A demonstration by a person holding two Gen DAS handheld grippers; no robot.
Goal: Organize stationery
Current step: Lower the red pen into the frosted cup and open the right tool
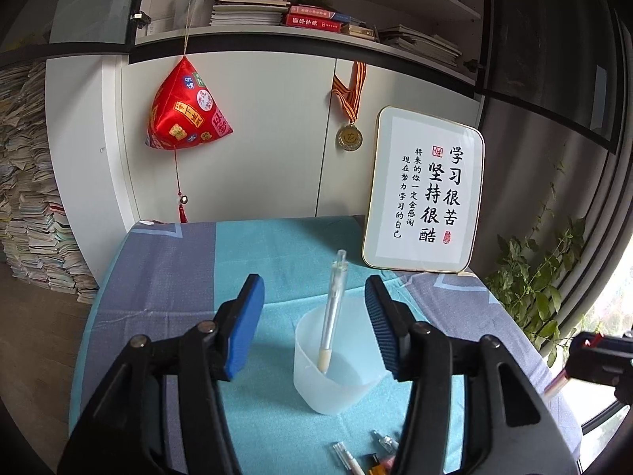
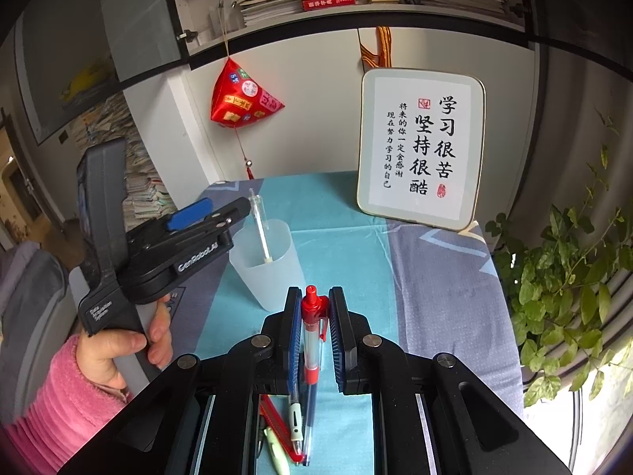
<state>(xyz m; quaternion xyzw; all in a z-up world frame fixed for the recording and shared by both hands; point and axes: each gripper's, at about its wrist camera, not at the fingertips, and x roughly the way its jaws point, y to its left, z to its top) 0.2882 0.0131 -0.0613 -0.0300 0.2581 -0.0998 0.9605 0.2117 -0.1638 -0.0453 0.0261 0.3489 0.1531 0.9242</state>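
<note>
Home study: bookshelves [image 1: 300, 12], paper stacks [image 1: 31, 182], medal [image 1: 349, 136].

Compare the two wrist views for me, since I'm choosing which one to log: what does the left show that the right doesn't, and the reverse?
Left wrist only: the medal hanging on the cabinet, and the left gripper seen from behind, jaws open either side of the clear pen.

Right wrist only: the right gripper shut on the red pen, the hand in a pink sleeve holding the left gripper, and more pens lying under the right gripper.

Both: the cup with the clear pen standing in it, the framed sign, the red ornament and the plant.
</note>
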